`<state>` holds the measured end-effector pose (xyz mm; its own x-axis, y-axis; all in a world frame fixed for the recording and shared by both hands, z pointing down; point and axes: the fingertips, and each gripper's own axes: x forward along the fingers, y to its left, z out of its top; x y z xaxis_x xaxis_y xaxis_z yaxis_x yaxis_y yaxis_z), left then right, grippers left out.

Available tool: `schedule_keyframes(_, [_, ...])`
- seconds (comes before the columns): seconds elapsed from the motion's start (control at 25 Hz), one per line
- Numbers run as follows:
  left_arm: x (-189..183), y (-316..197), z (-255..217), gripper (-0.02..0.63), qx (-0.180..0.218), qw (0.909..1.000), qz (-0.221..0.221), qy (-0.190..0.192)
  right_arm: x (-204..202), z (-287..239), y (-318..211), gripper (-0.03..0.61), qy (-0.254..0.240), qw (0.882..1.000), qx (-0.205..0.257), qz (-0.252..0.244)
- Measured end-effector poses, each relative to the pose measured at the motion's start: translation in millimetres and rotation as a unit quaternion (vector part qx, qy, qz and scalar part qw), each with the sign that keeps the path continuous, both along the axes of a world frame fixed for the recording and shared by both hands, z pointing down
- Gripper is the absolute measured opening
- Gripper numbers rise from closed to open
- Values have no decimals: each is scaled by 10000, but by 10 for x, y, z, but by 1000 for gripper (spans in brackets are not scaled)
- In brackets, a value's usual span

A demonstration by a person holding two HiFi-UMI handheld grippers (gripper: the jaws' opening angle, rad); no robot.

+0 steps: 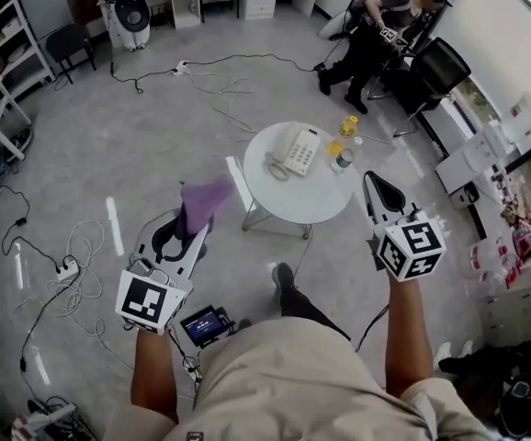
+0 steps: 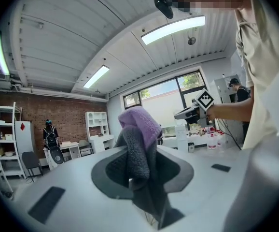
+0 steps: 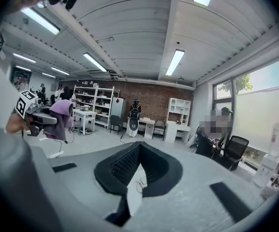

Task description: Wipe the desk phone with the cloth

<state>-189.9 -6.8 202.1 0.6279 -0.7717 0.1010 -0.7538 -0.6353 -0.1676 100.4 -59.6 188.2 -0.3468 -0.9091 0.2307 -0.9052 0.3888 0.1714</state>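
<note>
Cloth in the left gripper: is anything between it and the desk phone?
Nothing visible. The cloth, clamped in the left gripper, is held left of the round table; the desk phone lies uncovered there, bottles on its far side.

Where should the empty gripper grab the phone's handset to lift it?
Probably by its slim middle, coming straight down from above: the handset lies flat along the desk phone's left side in the head view, on the round table. The right gripper, shut and empty, must open first.
</note>
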Motion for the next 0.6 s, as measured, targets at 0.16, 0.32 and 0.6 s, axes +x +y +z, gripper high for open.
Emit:
schedule_keyframes(0.16, [3, -173, 146, 97, -119, 9999, -104, -51, 16, 156, -342, -8, -66, 9998, -84, -161])
schedule_keyframes(0.32, [109, -437, 285, 97, -241, 9992, -290, -117, 60, 372, -651, -8, -120, 9991, -234, -321])
schedule_keyframes(0.6, [406, -846, 343, 98, -385, 9984, -397, -141, 189, 626, -1139, -6, -152, 9972, -499, -527])
